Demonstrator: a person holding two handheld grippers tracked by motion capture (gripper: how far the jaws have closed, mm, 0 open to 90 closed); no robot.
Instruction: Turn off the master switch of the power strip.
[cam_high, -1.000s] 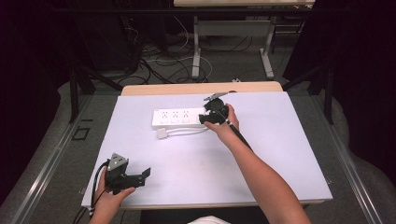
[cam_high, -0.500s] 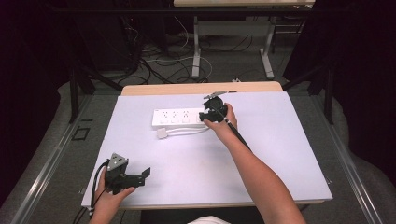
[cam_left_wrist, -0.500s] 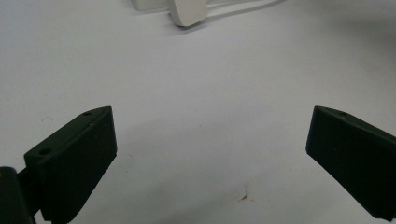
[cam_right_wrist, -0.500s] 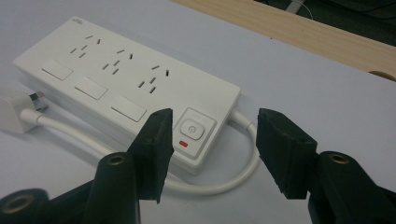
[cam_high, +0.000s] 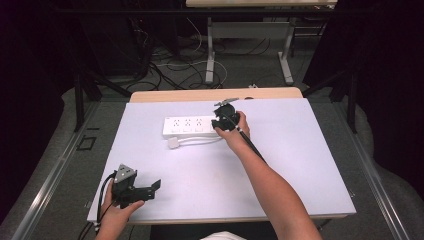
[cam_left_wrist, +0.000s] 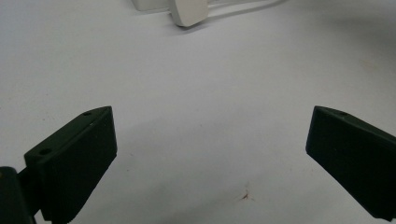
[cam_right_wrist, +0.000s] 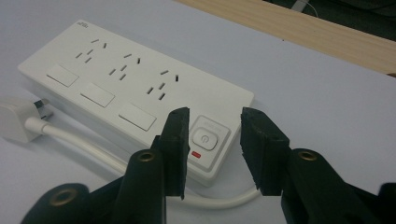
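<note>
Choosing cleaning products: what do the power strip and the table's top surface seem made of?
Power strip: likely hard white plastic, smooth and matte, with moulded sockets and a power button. Table: a pale, matte sheet or mat, apparently over wood, judging by the bare tan strip at the far edge.

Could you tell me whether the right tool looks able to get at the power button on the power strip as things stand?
Probably yes: the right tool hangs just over the power button with nothing between them.
</note>
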